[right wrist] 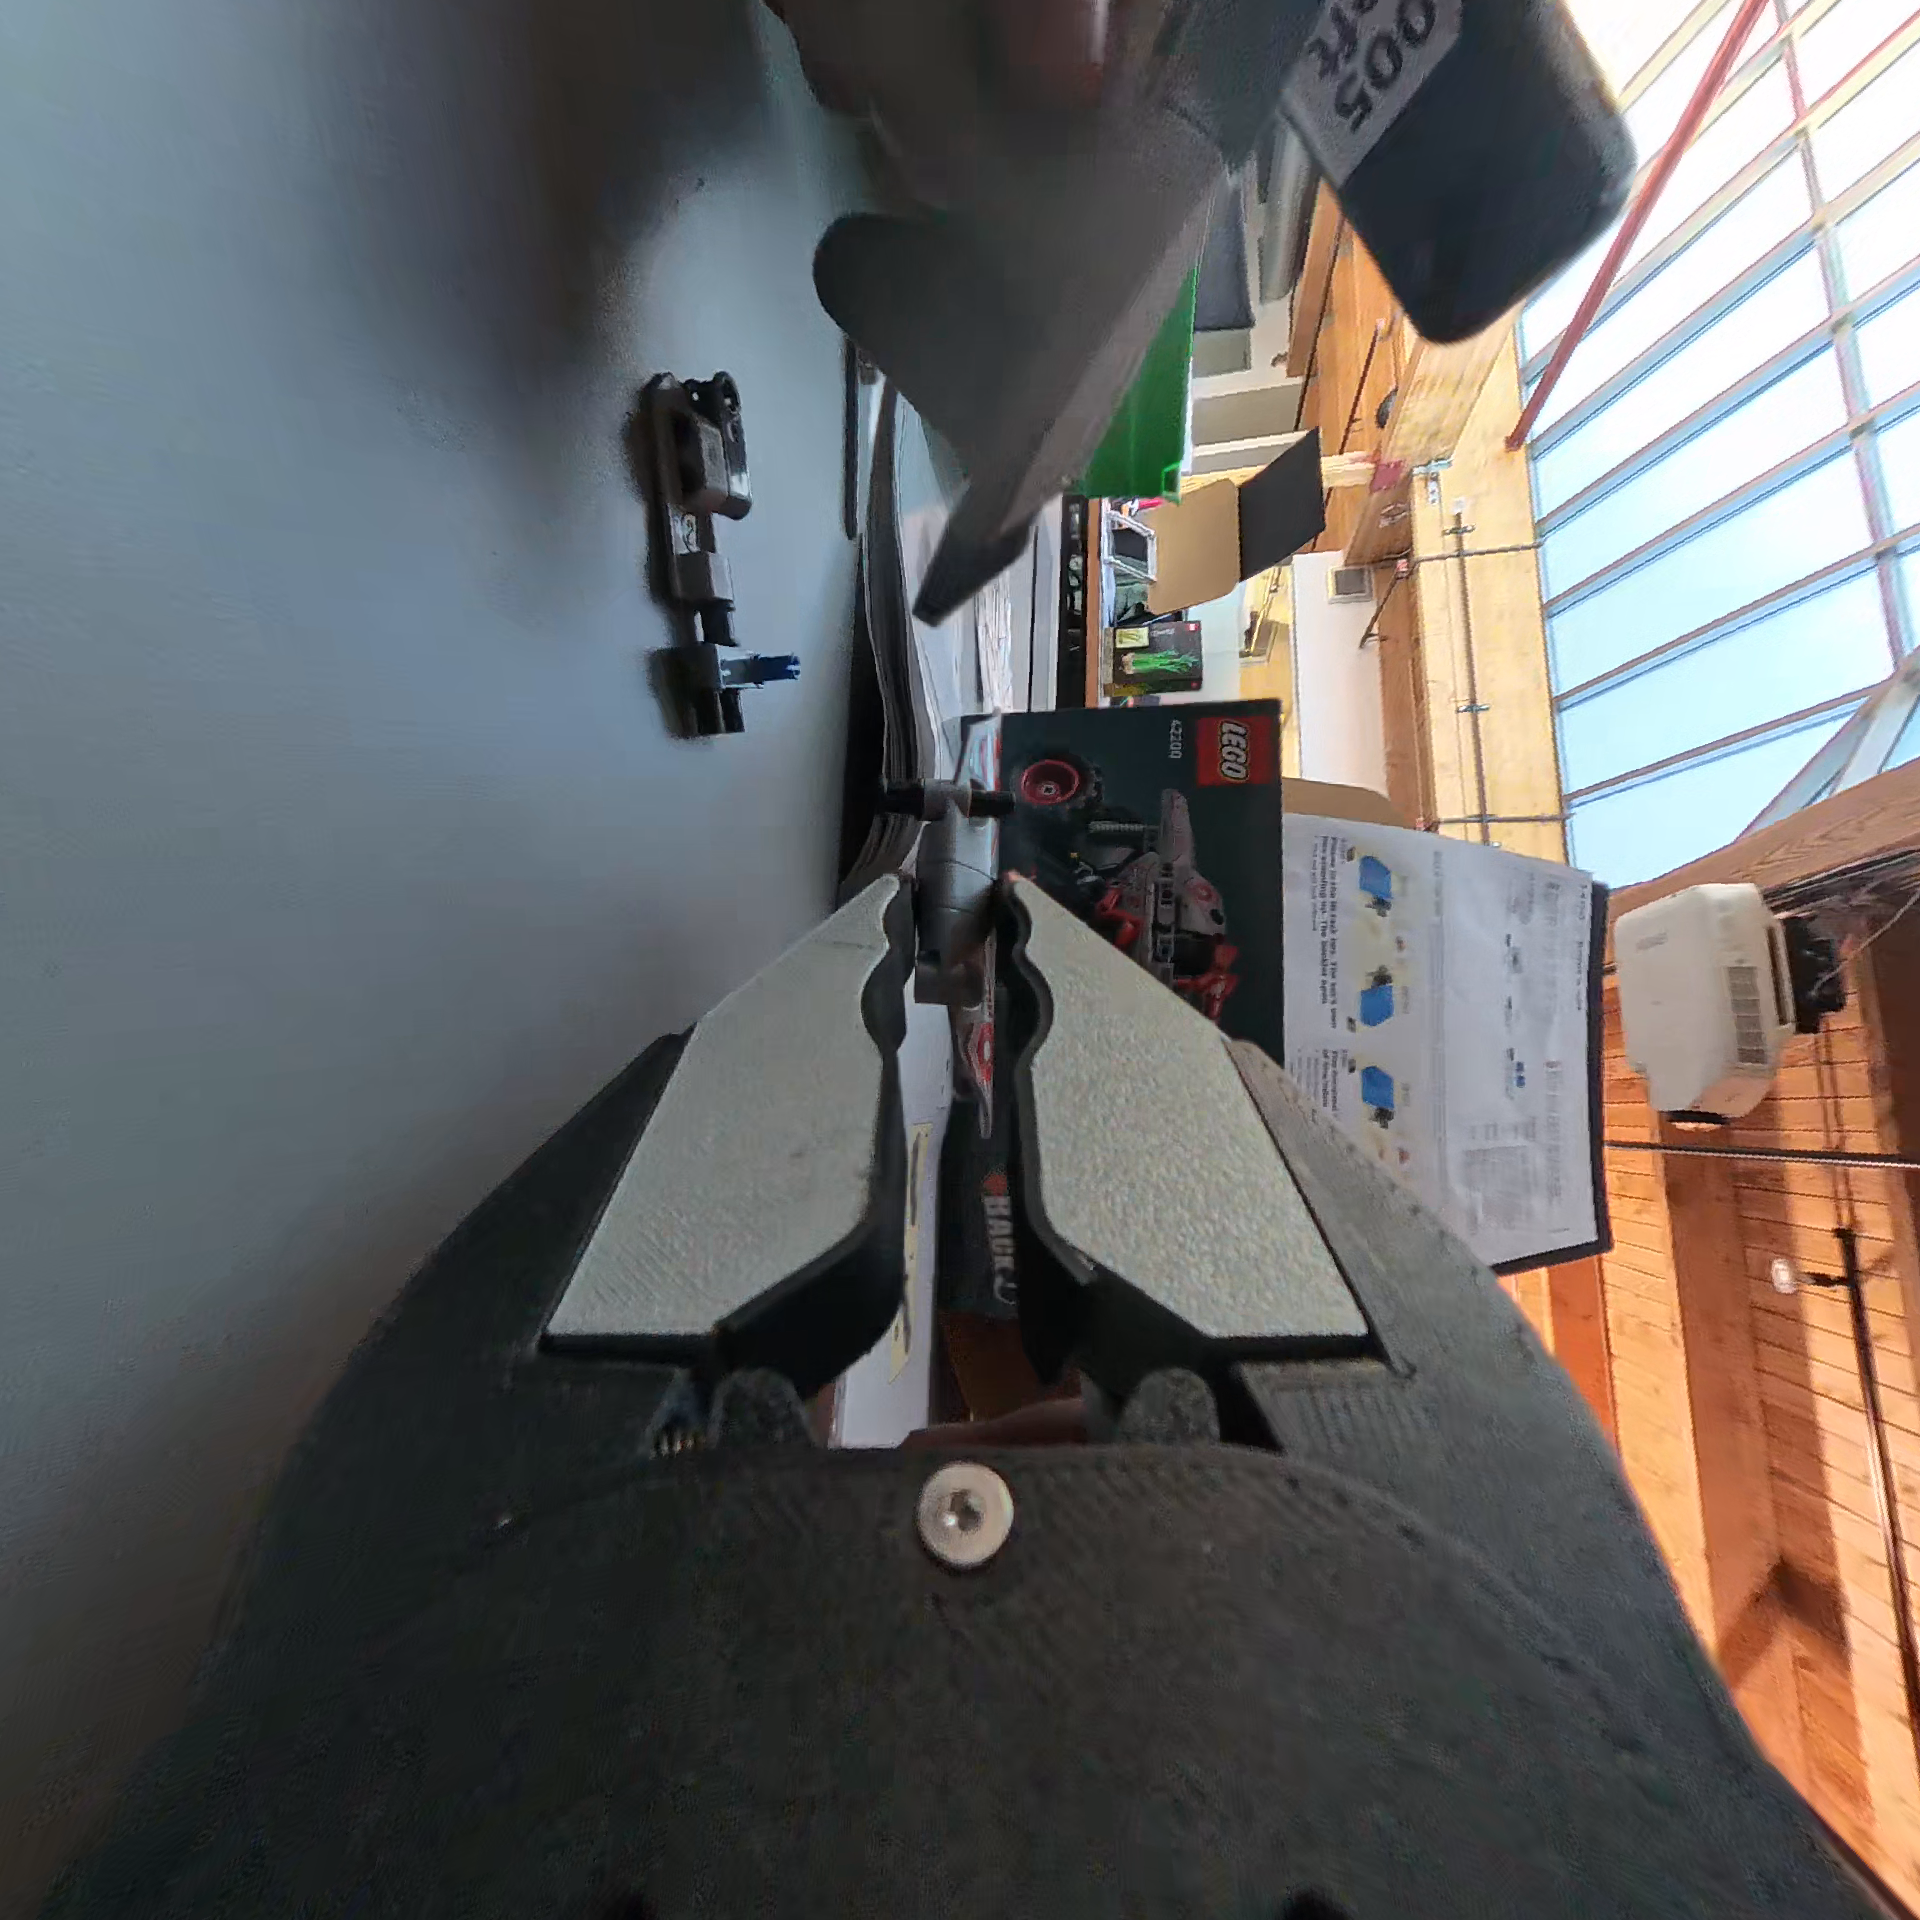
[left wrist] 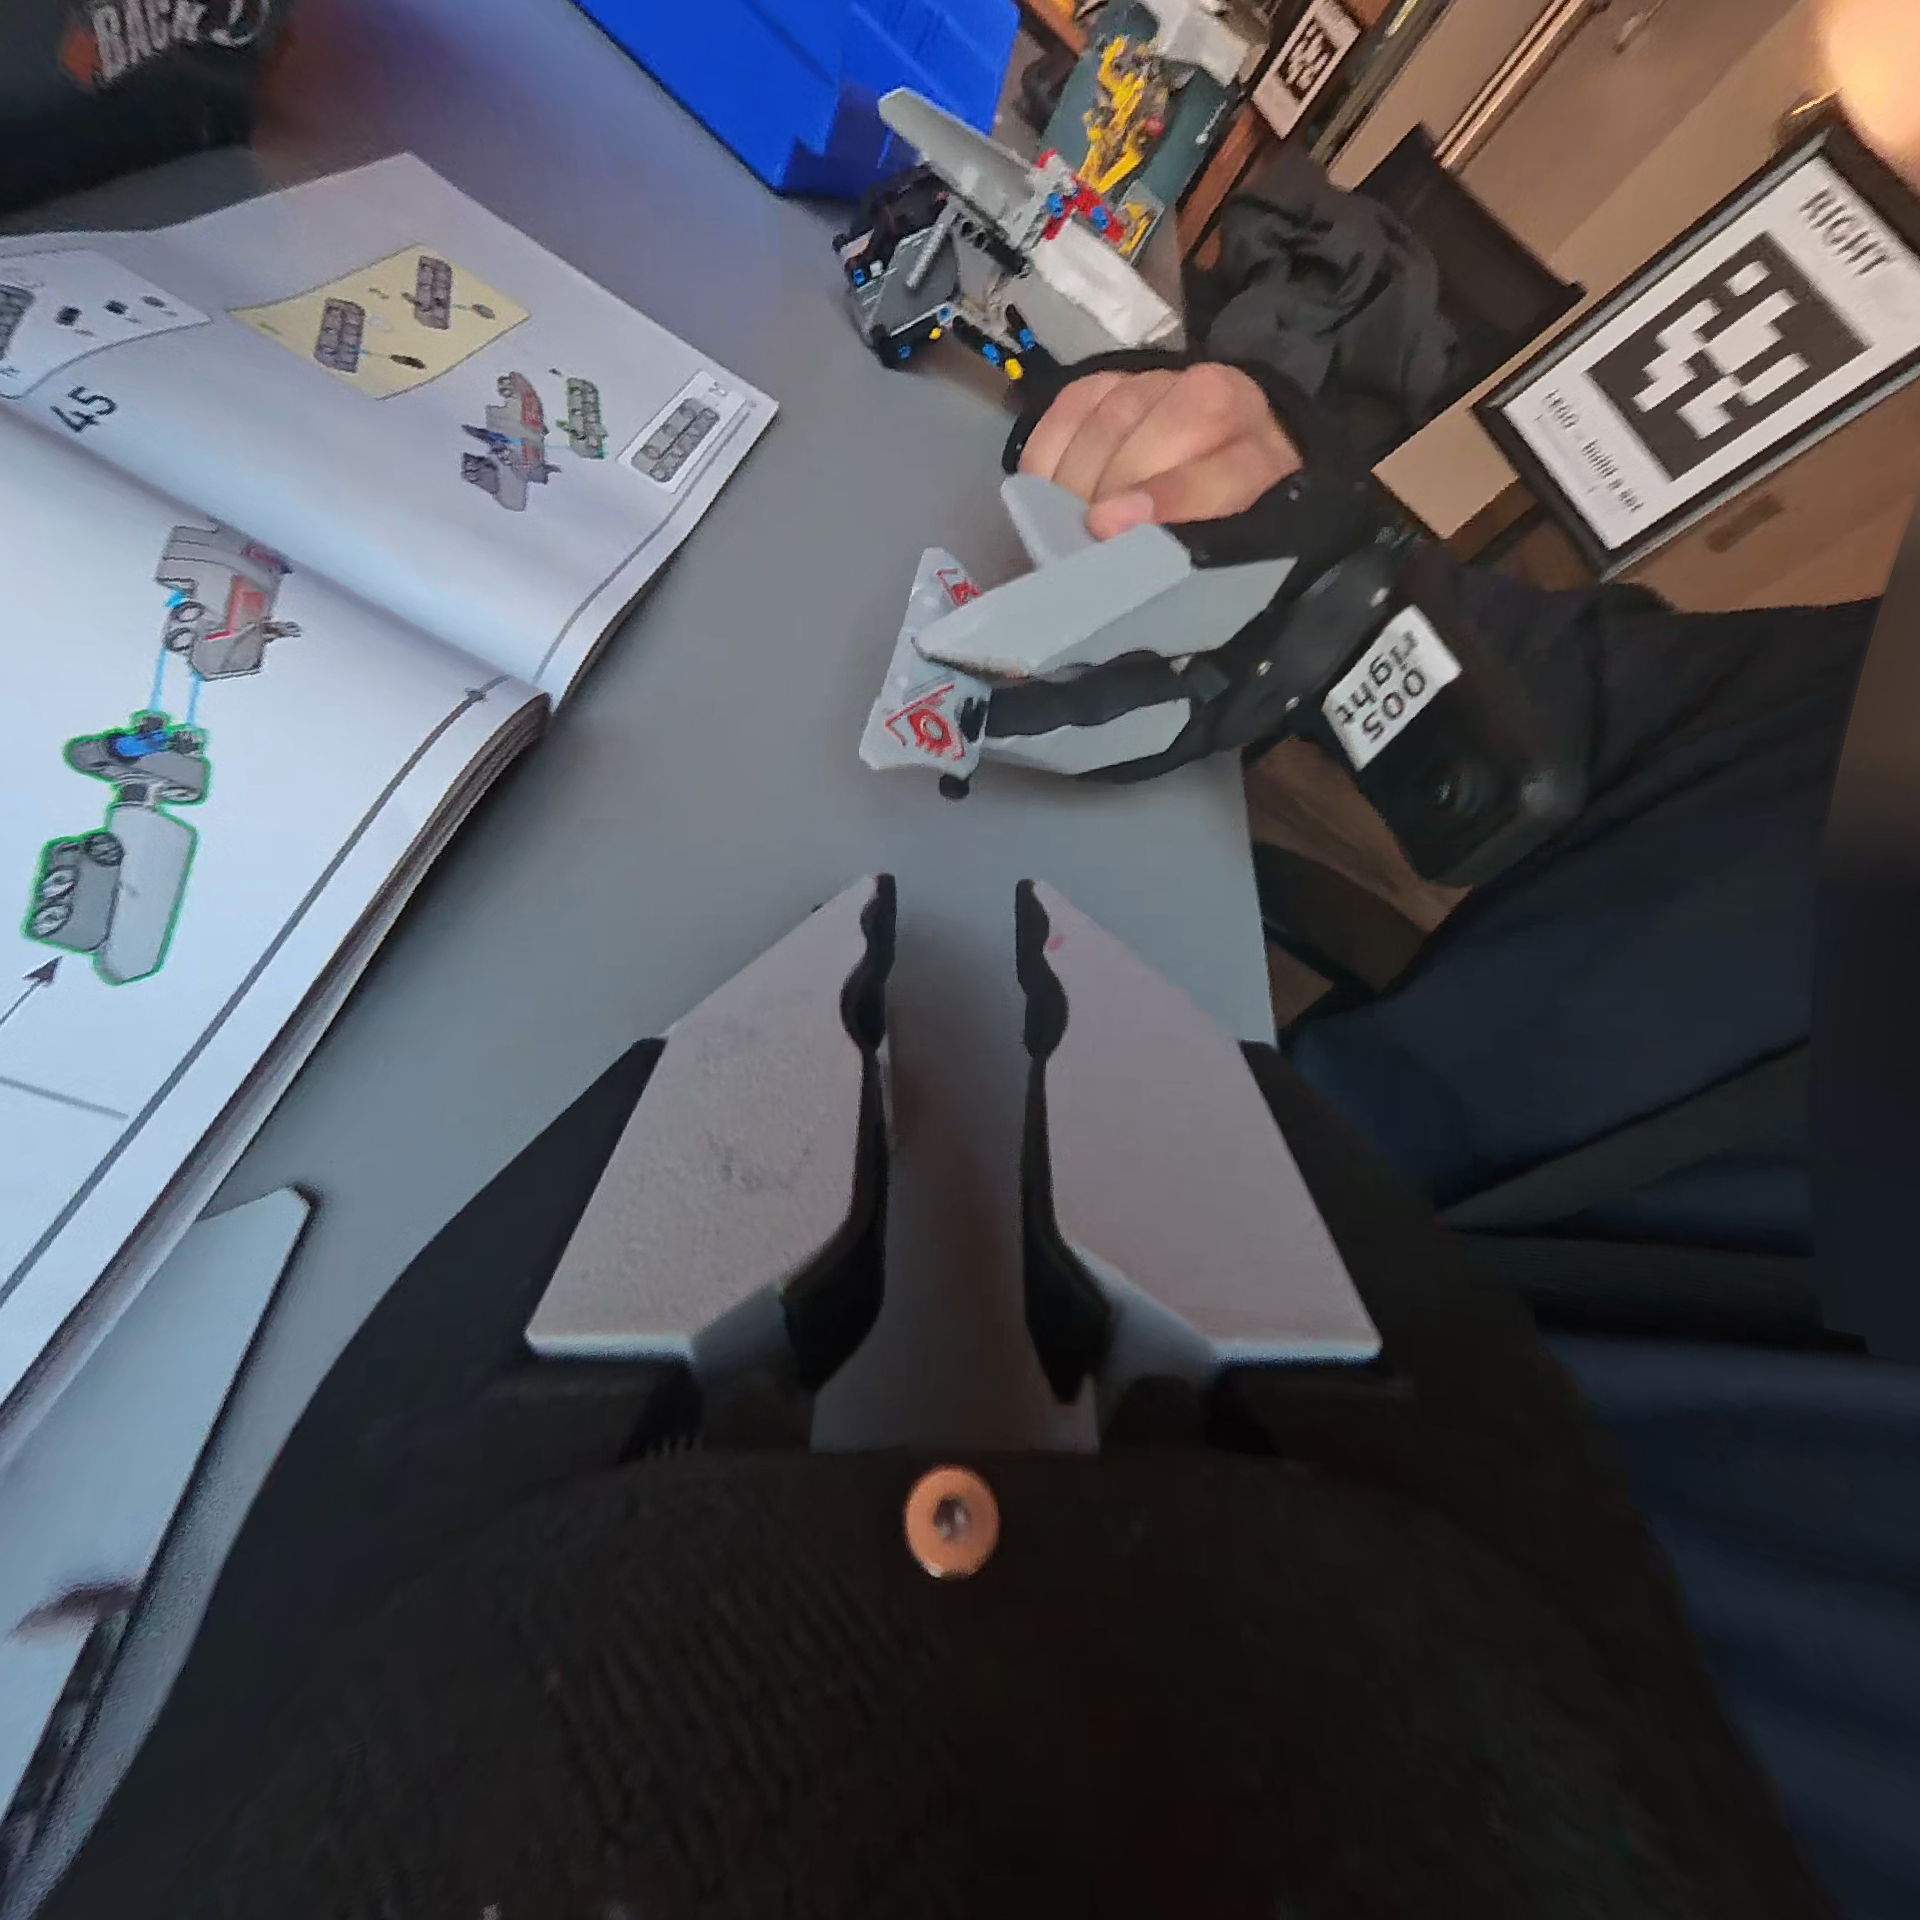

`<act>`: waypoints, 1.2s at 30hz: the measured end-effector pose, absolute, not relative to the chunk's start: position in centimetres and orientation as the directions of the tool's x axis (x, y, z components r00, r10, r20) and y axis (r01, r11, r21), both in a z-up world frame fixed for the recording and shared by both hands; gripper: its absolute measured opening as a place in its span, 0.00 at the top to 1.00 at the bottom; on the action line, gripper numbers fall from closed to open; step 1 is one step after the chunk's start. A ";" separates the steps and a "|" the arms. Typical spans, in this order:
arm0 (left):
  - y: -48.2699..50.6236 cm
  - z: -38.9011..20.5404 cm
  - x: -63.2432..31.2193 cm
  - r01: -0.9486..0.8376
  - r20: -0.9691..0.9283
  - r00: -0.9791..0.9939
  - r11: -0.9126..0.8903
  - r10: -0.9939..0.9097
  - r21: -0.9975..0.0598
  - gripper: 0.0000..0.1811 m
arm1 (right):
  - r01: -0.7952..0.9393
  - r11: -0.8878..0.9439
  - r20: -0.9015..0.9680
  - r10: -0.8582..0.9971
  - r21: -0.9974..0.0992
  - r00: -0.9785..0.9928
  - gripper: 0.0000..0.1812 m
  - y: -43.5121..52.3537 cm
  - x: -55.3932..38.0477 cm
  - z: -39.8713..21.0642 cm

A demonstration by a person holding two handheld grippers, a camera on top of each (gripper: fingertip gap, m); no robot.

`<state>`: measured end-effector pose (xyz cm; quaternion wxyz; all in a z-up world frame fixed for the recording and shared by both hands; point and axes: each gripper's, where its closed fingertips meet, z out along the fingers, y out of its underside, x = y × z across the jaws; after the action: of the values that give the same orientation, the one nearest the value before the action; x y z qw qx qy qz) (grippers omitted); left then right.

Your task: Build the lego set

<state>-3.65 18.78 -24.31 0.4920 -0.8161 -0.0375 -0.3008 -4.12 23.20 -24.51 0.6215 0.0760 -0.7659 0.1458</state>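
My left gripper (left wrist: pixel 954 904) is open and empty, low over the grey table (left wrist: pixel 727 790). Ahead of it, my right gripper (left wrist: pixel 971 665) is shut on a grey Lego panel with red print (left wrist: pixel 920 717), held just above the table near its right edge. In the right wrist view the panel (right wrist: pixel 951 904) sits edge-on between my right gripper's (right wrist: pixel 956 899) tips. A small dark grey subassembly with a blue pin (right wrist: pixel 701 561) lies on the table. A partly built grey model (left wrist: pixel 956 260) stands at the back. One left gripper finger (right wrist: pixel 1039 343) shows above.
An open instruction booklet (left wrist: pixel 312 540) covers the table's left side. A blue bin (left wrist: pixel 810 73) and a Lego box (left wrist: pixel 1122 135) are at the back. Another Lego box (right wrist: pixel 1143 883) and a printed sheet (right wrist: pixel 1455 1039) stand beyond. A hand (left wrist: pixel 1164 436) holds the right gripper. Spacing between my two grippers at the tips: around 5 cm.
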 end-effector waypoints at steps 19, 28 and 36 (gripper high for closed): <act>18.4 -24.7 -4.3 0.039 0.203 0.942 -0.513 -0.268 -0.858 0.97 | -0.050 0.916 0.849 0.346 -0.398 -0.400 0.93 27.3 -6.2 -25.9; 18.2 -24.2 -6.4 0.174 0.279 0.950 -0.512 -0.136 -0.841 0.96 | 0.074 0.743 0.632 0.613 -0.665 -0.475 0.93 29.8 -7.1 -25.3; 18.2 -24.4 -7.5 0.189 0.274 0.957 -0.520 -0.092 -0.833 0.95 | 0.038 0.693 0.564 0.617 -0.720 -0.549 0.93 28.4 -6.4 -25.3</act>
<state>-7.49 18.20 -24.44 0.4892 -0.8598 -0.0282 -0.1435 -6.42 28.43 -25.29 0.4299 -0.2014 -0.8133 0.3364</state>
